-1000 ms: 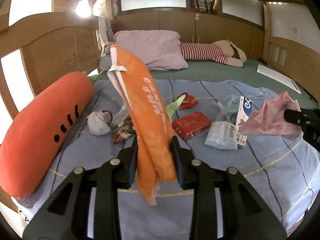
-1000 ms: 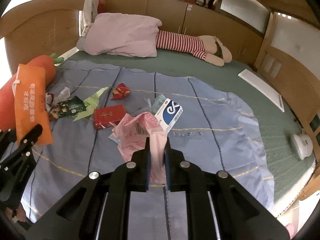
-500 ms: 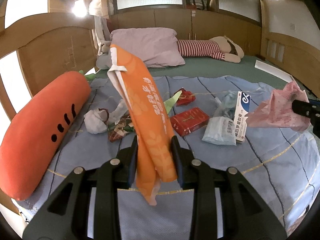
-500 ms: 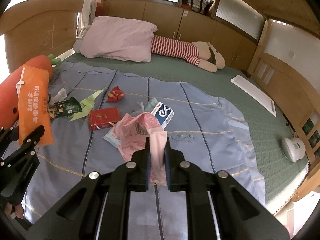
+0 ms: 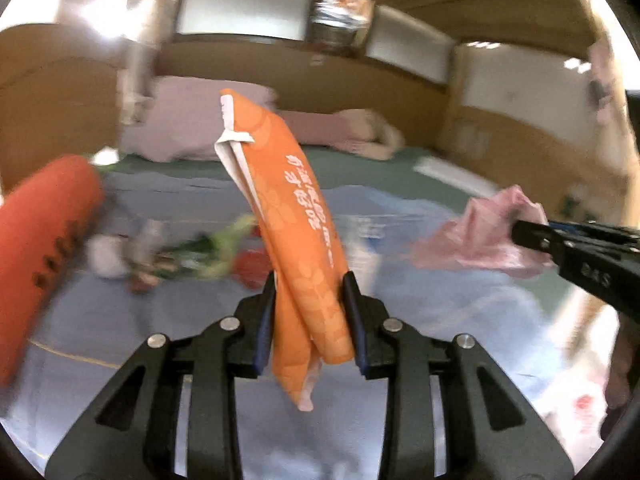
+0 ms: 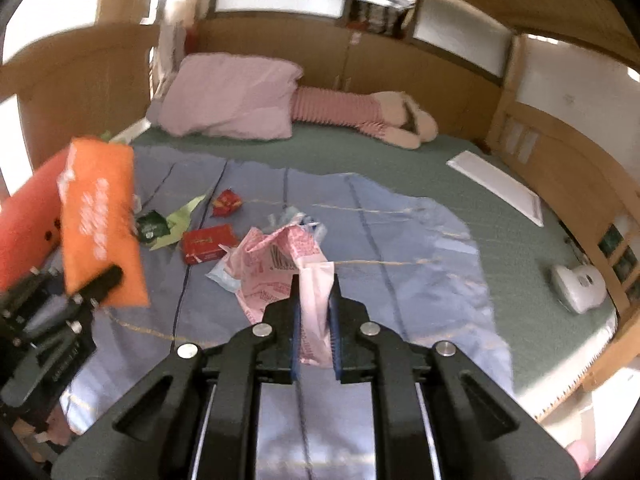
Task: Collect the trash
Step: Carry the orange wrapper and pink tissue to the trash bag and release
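Two wrappers gripped; orange wrapper upright.

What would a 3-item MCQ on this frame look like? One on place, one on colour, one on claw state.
1. Where does the red box lie?
A. On the blue blanket
B. On the pink pillow
C. In the right claw

2. What colour is the packet in the left claw?
A. Green
B. Orange
C. White

3. What state is the right claw in?
A. Open, empty
B. Shut on the red box
C. Shut on a pink plastic bag

Answers:
1 A: the red box rests on the blue blanket, beside a green wrapper.
2 B: the left claw clamps an orange packet with white print that stands up between its fingers.
3 C: the right claw pinches the pink plastic bag, which is lifted off the blanket.
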### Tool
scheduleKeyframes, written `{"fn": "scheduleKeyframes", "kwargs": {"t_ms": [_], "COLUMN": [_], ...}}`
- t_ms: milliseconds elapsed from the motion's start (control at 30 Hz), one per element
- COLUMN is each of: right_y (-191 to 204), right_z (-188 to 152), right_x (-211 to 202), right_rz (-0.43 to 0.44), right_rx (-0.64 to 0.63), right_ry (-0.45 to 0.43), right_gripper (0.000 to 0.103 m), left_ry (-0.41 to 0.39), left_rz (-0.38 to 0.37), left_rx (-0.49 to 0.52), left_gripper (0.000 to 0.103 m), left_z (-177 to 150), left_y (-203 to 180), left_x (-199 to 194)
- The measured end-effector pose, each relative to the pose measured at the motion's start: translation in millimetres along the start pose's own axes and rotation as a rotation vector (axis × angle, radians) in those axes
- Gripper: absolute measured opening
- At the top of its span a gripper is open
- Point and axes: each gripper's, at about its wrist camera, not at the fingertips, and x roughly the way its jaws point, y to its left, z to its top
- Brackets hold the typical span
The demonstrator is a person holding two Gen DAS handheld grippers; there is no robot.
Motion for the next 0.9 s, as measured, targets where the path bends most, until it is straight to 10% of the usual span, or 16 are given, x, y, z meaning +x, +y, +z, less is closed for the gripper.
{"fn": "scheduleKeyframes", "kwargs": {"t_ms": [233, 433, 533, 700, 900], "right_y": [-84.6, -148.8, -154.4, -182.0, -224.2], "right_z": [-66.6, -162.0, -199.9, -208.0, -201.5], "right_x": [-115.4, -146.9, -140.9, -169.6, -188.9], "right_rz": [-0.149, -0.14, -0.146, -0.181, -0.234], "right_rx": [0.052, 0.184, 0.175, 0.322, 0.537], "right_ry": [-0.02, 0.224, 0.367, 0.237, 0.1], "right_gripper": [0.013, 0.013, 0.036, 0.066, 0.066], "left_ry": [0.098, 0.167, 0.223, 0.361, 0.445], "left_rz": [-0.357, -0.518, -0.623, -0.784, -0.881], "left_rx": [0.075, 0.223, 0.282, 0.354, 0.433], "left_gripper": [0.033, 0.033, 0.033, 0.036, 0.089], "left_z": [-19.0, -44.1, -57.3, -81.3, -104.5], "left_y": [-76.4, -142.1, -170.5, -208.1, -229.9], "left_x": [-45.2, -72.7, -78.9, -76.0, -71.2]}}
